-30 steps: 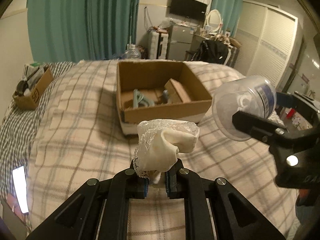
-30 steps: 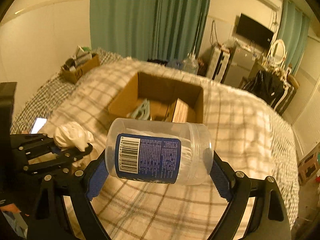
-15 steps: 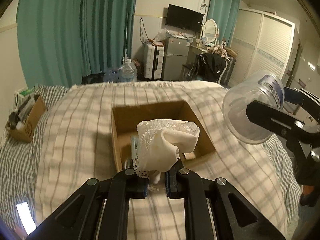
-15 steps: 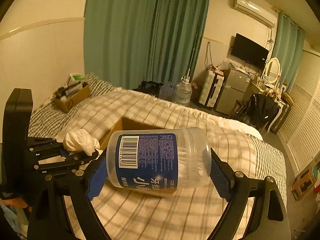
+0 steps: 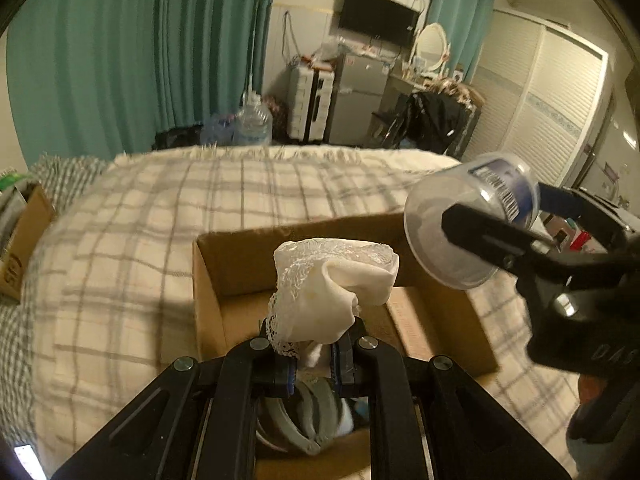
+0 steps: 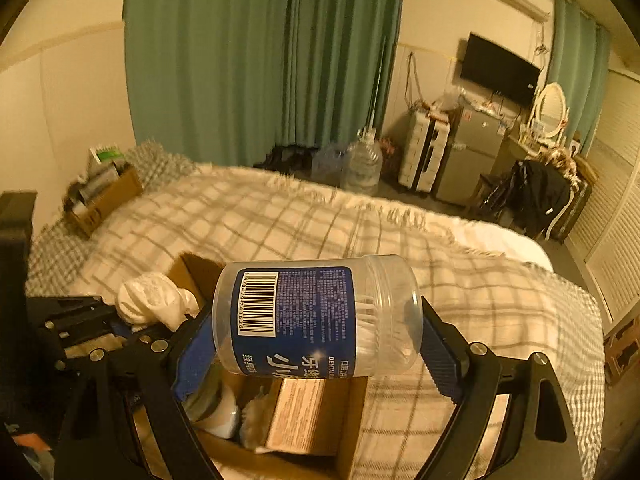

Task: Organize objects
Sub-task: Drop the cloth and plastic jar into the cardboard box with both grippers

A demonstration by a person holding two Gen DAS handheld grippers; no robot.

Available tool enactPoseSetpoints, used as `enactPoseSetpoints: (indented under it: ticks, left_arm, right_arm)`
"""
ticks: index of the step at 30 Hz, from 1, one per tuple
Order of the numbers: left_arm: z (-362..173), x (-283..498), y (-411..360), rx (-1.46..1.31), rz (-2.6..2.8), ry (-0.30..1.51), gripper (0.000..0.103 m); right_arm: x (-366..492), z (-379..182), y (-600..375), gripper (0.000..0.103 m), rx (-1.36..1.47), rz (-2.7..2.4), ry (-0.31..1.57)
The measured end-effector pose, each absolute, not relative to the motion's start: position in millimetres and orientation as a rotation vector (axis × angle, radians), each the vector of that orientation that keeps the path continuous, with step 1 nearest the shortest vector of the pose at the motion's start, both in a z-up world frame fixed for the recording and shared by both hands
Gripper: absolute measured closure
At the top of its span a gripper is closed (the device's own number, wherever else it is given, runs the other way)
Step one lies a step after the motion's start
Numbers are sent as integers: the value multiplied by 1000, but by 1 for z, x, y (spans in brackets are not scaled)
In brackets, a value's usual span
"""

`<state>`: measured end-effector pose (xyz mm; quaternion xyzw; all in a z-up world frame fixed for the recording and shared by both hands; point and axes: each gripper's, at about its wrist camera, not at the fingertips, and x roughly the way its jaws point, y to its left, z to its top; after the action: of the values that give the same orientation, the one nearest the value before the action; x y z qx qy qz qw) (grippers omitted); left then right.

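While both hover over the box point(image 5: 208, 280), left claw point(image 5: 314, 364) pinches the cloth point(image 5: 332, 284), right claw point(image 6: 316, 344) clamps the jar point(image 6: 316, 316).

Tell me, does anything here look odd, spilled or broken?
Nothing spilled or broken. The jar lies sideways in the right hand-held gripper above the box, its lid on. The left hand-held gripper pinches a crumpled cloth over the same box. The bed looks tidy.

box point(image 5: 208, 280) contents partly hidden
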<state>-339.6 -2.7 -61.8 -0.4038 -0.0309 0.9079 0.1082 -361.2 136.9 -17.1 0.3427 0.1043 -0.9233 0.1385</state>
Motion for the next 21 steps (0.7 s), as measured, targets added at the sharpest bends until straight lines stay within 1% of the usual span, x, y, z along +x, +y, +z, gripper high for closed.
enactPoseSetpoints:
  ticks: [3,7,9,11,12,13,15,16,18,20,21]
  left_arm:
    - [-79,-351,-7,-1232,2662,-91,91]
    - [-91,-358,-11,-1230,2665,-95,91]
    - [-95,-360,-13,-1225,2659,-95,88]
    - [-98,-360,-14,-1234,2662,-90,83]
    - [-99,-360,-15,-1239,2663,-89,73]
    - [-98,-360,-14,-1243,2663,-90,58]
    - [-96,-356,-14,-1233,2672,-96,40]
    - [-93,-354,-13,-1228,2675,-93,36]
    - [-85,-349,-10,-1219,2683,-71,33]
    - [-75,-342,-7,-1208,2698,-50,29]
    - [-70,-340,-6,-1201,2705,-47,25]
  right_arm:
    - [-380,-41,134,15,1032,-2648,301]
    - [-395,-65,134,15,1055,-2647,238]
    - [-397,-70,135,14,1046,-2639,187]
    - [-399,-74,138,14,1061,-2632,127]
    - [-399,-74,139,14,1066,-2630,103]
    - [-399,-73,141,13,1065,-2634,87]
    - [-395,-67,142,11,1052,-2671,88]
    - [-393,-63,143,11,1044,-2684,93]
    - [-387,-52,148,11,1023,-2701,96]
    - [-379,-42,152,11,1014,-2714,91]
    - [-374,-38,154,11,1008,-2722,87]
